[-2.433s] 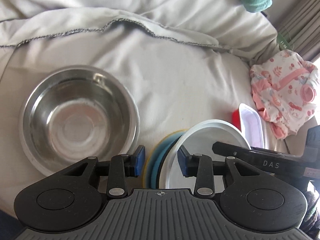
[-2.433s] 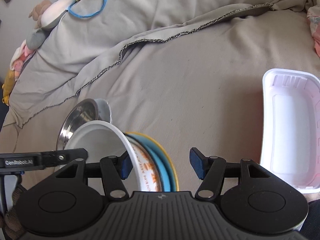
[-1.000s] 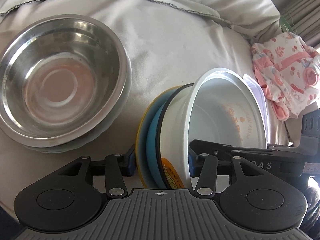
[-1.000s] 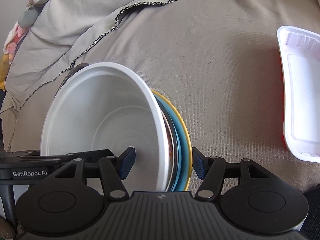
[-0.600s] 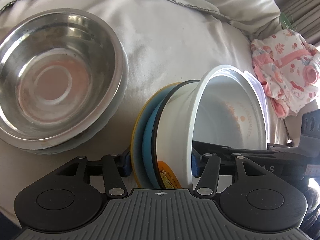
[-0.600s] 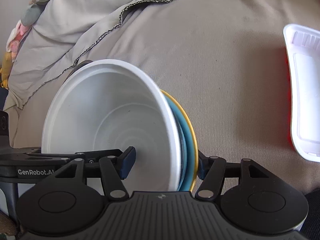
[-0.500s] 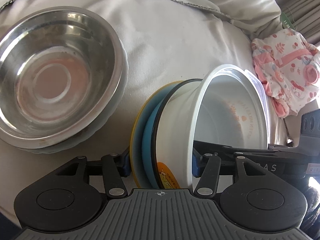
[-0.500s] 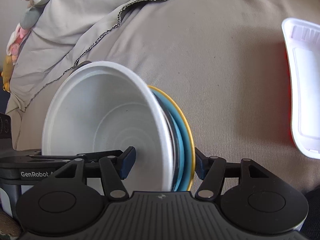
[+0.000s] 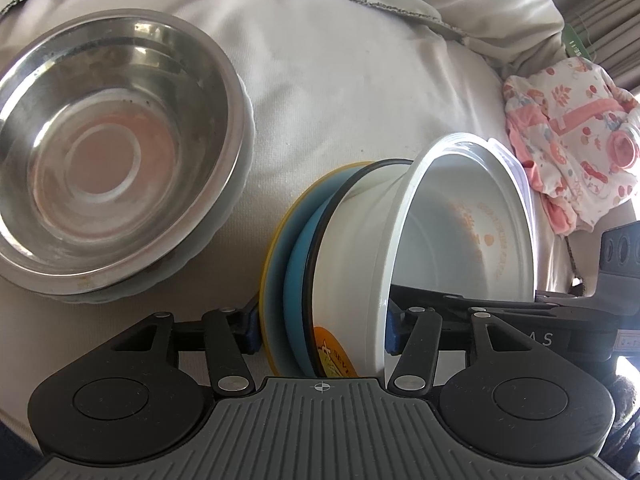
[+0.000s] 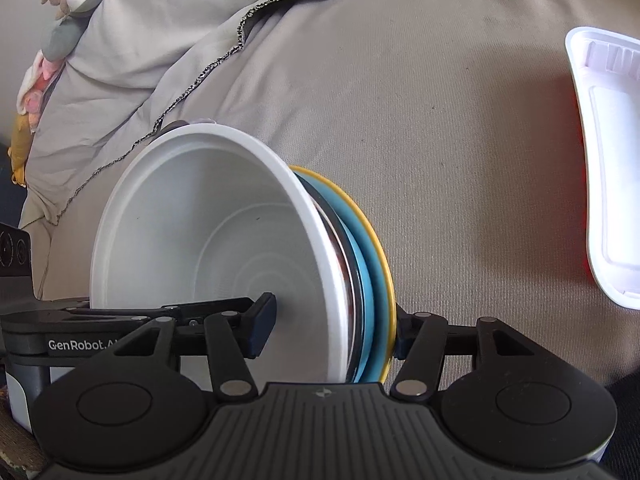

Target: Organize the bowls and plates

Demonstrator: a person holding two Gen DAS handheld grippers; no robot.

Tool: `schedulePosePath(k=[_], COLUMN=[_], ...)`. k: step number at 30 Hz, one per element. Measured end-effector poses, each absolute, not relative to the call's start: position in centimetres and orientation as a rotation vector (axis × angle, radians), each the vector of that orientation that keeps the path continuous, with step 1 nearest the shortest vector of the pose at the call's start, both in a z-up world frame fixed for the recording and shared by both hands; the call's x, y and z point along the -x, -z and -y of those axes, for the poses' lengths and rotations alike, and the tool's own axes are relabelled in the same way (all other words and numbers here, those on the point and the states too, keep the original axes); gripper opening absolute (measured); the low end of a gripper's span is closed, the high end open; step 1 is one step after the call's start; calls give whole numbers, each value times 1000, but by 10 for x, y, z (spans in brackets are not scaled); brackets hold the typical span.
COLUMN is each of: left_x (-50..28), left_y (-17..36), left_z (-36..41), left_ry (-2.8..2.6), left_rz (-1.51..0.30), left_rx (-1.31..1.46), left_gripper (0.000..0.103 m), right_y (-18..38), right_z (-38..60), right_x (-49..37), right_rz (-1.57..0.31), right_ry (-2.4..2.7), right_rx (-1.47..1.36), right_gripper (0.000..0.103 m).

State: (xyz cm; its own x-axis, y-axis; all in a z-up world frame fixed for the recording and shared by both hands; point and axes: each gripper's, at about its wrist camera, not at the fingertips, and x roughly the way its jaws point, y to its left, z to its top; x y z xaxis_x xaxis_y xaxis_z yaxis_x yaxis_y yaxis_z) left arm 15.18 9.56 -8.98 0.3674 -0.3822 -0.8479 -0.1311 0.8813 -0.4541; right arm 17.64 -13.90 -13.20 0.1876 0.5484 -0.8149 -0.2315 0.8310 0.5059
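- The white bowl (image 9: pixel 460 220) is standing on edge with its mouth facing right in the left wrist view. It is nesting against a dark-rimmed dish (image 9: pixel 320 220), a blue plate (image 9: pixel 298 264) and a yellow plate (image 9: pixel 276 264), all stacked behind its base.
- This stack is sitting over the near middle of the bed. The gripper bodies are hiding its lower edge, so I cannot tell whether it is resting on the sheet (image 9: pixel 360 80).
- The right hand-held gripper (image 10: pixel 330 330) is clamping the stack. One pad is pressing inside the bowl against its bottom and the other is pressing behind the yellow plate. Its jaws have just been closing on the stack.
- The left hand-held gripper (image 9: pixel 323 322) is straddling the same stack at a wide setting, and its jaws have just been opening. One pad is sitting just beside the back of the yellow plate and the other at the bowl's rim. I cannot tell whether they are pressing.
- A steel bowl (image 9: pixel 108 140) is lying upright on the bed to the left and a little farther off. It is resting on a pale plate (image 9: pixel 249 128) whose rim is showing around it.
- A white foam tray (image 10: pixel 608 160) is lying to the right, well apart from the stack.
- A pink patterned garment (image 9: pixel 568 140) is lying at the far right, and a soft toy (image 10: pixel 68 12) is lying at the far left.
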Motion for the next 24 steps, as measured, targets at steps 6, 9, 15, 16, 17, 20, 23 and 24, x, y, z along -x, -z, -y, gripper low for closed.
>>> schedulePosePath(k=[6,9,15,16,17,20,23,24], left_x=[-153,-154,-154,-154,-155,-154,-151,-149], left_y=[91,91,90,90,90,86,73,65], left_z=[-100,-99,-95,-95,-94,-93,-97,-101], left_ry=[177,182,189,190,192,211,240,249], left_rz=[-1202,-1209,-1214,-1215,-1216,-1206,-1155,-1134], left_rx=[497,496,493,494,498,514,537,541], left_gripper=[58,58,58,58,58,58,58,58], right_y=[131,131,132,132,132,128,111,102], right_z=[138,139,139,139,139,142,142,140], right_x=[-177,-179,-179,-180,-180,-181,-178,-177], right_rz=[-1277,-1278,-1281,-1280,-1281,-1279,-1236,-1216], right_ry=[-559,-563,-562,-561,-560,-548,-536,-535], right_rx=[-289,-281,-283,-284,-285,-292,-271,-259], right_gripper=[57,57,57,57,57,57,58,58])
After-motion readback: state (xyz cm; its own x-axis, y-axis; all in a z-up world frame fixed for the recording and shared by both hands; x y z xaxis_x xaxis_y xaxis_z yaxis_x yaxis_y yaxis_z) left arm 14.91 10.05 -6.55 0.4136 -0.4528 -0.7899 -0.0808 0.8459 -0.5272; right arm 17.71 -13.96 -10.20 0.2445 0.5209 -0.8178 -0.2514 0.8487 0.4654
